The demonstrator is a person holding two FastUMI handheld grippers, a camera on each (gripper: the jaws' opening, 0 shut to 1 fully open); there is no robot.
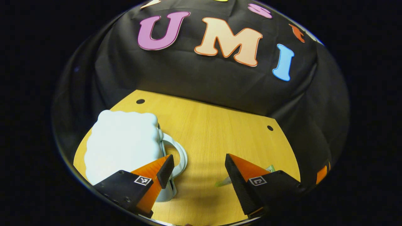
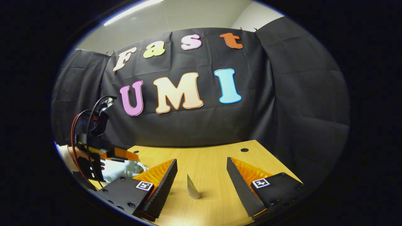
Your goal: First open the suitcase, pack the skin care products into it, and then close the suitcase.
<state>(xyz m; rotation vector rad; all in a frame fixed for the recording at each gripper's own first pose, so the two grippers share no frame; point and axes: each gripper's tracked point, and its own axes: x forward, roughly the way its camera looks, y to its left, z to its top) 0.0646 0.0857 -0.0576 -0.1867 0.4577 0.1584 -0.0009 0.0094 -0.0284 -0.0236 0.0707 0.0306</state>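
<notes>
On the yellow table my left gripper, fingers wide, nears the pale blue suitcase at nine o'clock, I think to open it, while my right gripper waits wide by a small tube.

One pale blue suitcase sits at nine o'clock on one wooden table. Two dark holes mark the tabletop. One skin care tube stands at six o'clock.

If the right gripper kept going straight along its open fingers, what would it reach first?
Probably the small silver-white tube standing on the wooden table, which sits between the right gripper's open fingers, slightly toward its left finger. Past it the tabletop looks bare up to the black cloth wall, though depth is hard to judge.
</notes>
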